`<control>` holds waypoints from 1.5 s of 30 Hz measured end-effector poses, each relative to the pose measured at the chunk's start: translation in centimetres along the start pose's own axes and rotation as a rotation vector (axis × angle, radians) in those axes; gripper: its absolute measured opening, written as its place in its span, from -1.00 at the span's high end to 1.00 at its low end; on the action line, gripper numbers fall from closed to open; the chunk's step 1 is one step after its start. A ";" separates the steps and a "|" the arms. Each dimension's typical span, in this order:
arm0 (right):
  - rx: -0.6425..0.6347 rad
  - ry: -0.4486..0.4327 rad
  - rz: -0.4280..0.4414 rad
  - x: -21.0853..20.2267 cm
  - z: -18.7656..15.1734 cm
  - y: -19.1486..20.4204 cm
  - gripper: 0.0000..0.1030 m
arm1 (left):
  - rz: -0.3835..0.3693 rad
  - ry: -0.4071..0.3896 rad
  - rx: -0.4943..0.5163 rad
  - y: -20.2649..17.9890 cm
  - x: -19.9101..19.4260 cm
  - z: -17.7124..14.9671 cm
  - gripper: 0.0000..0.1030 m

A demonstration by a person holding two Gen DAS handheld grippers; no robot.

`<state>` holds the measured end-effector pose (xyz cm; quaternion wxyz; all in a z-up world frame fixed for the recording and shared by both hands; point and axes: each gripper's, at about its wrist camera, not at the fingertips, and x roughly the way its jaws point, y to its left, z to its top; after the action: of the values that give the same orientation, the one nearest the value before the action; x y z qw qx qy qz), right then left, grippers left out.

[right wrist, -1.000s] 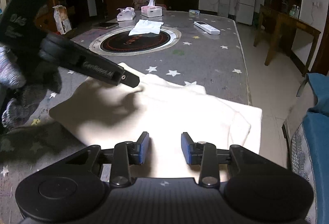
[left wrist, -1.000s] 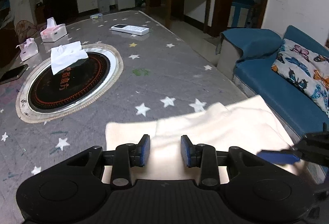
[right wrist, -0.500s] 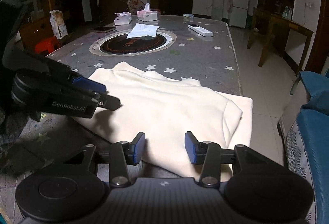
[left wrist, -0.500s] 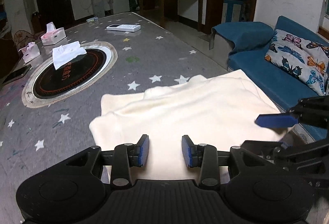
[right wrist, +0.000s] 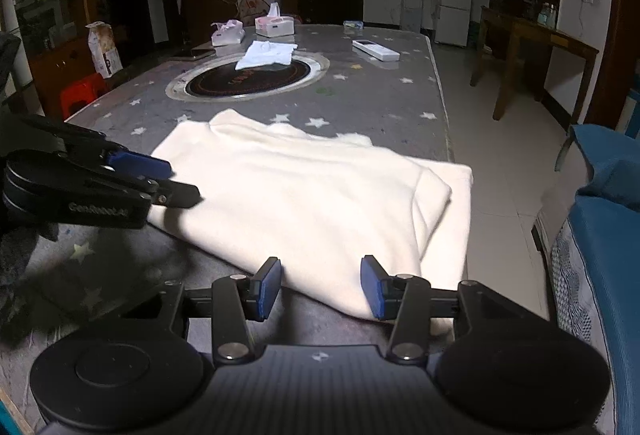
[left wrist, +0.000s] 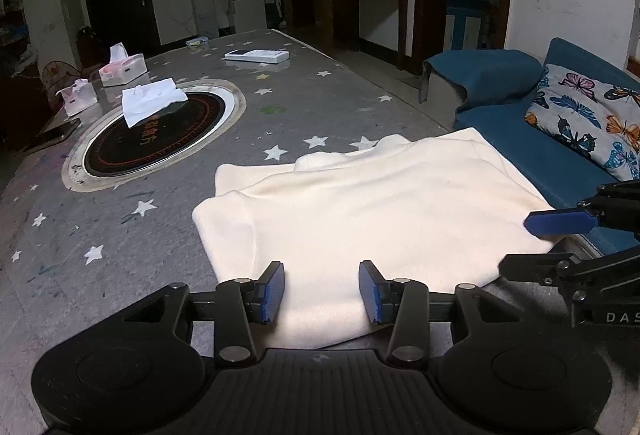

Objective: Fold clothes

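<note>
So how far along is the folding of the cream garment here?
The cream fleece garment already lies folded into a rough rectangle on the grey star-patterned table, with doubled layers along its edges. Nothing is in hand: the left gripper and the right gripper are both open, short of its near edge. Possibly one more fold remains.

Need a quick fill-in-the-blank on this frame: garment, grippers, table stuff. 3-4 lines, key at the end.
1. The garment on the table is ____ in colour.
2. The left gripper and right gripper both have their jaws ____.
3. The white cloth lies partly over the round ____ set into the table.
4. The sofa cushion is printed with ____.

Missing words: cream; open; hotplate; butterflies
</note>
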<state>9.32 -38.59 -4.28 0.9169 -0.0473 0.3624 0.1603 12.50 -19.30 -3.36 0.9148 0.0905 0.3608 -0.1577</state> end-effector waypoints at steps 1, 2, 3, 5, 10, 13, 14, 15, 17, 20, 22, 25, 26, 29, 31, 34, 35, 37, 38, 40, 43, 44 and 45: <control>0.000 0.002 0.000 0.0 -0.1 0.0 0.14 | 0.001 -0.002 -0.001 0.0 -0.1 -0.1 0.10; 0.000 0.002 0.000 -0.1 -0.2 -0.1 0.14 | 0.001 -0.003 -0.003 0.0 -0.1 -0.1 0.10; 0.002 0.002 0.001 -0.1 -0.1 -0.1 0.14 | 0.001 -0.003 -0.010 0.0 -0.2 -0.1 0.09; 0.007 0.001 0.002 0.0 0.0 -0.3 0.13 | 0.000 -0.005 -0.023 0.2 -0.4 0.0 0.08; 0.019 -0.001 0.005 0.3 0.3 -0.6 0.10 | 0.007 -0.006 -0.041 0.7 -0.6 -0.2 0.05; 0.021 0.002 0.012 0.4 -0.1 -0.8 0.10 | 0.002 -0.008 -0.055 1.3 -0.9 -0.5 0.05; 0.019 0.000 0.013 0.3 0.0 -0.8 0.10 | 0.002 -0.008 -0.058 1.4 -1.0 -0.5 0.05; 0.021 -0.006 0.014 0.0 0.2 -0.8 0.10 | 0.004 -0.008 -0.060 1.5 -1.0 -0.6 0.04; 0.031 -0.023 0.018 -0.4 0.7 -0.9 0.10 | 0.004 -0.007 -0.065 1.6 -1.0 -0.6 0.04; 0.039 -0.024 0.019 0.0 0.9 -1.0 0.08 | 0.007 -0.005 -0.067 1.6 -0.9 -0.8 0.04; 0.037 -0.003 0.017 0.6 0.6 -1.1 0.07 | 0.009 -0.004 -0.068 1.5 -0.9 -0.9 0.03; 0.031 -0.003 0.019 0.7 0.6 -1.1 0.07 | 0.014 -0.004 -0.062 1.4 -0.9 -1.0 0.02; 0.030 -0.014 0.021 0.5 0.9 -1.2 0.07 | 0.015 -0.004 -0.060 1.4 -0.9 -1.0 0.01; 0.030 -0.038 0.017 0.2 1.8 -1.5 0.07 | 0.017 -0.005 -0.066 1.4 -0.8 -1.1 0.00; 0.038 -0.037 0.008 0.8 2.3 -1.9 0.07 | 0.018 -0.006 -0.067 1.4 -0.8 -1.1 0.00; 0.056 -0.010 -0.008 2.0 2.3 -2.7 0.07 | 0.013 -0.004 -0.068 1.5 -0.8 -1.1 -0.01; 0.064 0.000 -0.013 2.3 2.2 -3.0 0.07 | 0.011 -0.003 -0.069 1.5 -0.8 -1.1 -0.01; 0.077 0.001 -0.015 2.2 2.2 -3.2 0.07 | 0.009 -0.003 -0.068 1.6 -0.8 -1.0 -0.04; 0.079 -0.003 -0.015 2.0 2.3 -3.2 0.05 | 0.013 -0.001 -0.067 1.7 -0.8 -0.9 -0.10; 0.072 -0.010 -0.016 1.7 2.4 -2.9 -0.04 | 0.016 0.003 -0.070 1.8 -0.7 -0.9 -0.13; 0.071 -0.004 -0.020 1.7 2.5 -2.5 -0.16 | 0.018 0.004 -0.076 1.9 -0.8 -0.9 -0.16; 0.074 -0.003 -0.022 1.8 2.4 -2.4 -0.22 | 0.021 0.004 -0.076 1.9 -0.9 -0.9 -0.20; 0.077 -0.003 -0.025 1.8 2.4 -2.3 -0.27 | 0.023 0.003 -0.075 1.9 -1.0 -0.9 -0.26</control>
<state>12.87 -39.85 -3.80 0.9206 -0.0162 0.3661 0.1351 11.86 -17.08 -3.21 0.9187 0.0605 0.3670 -0.1332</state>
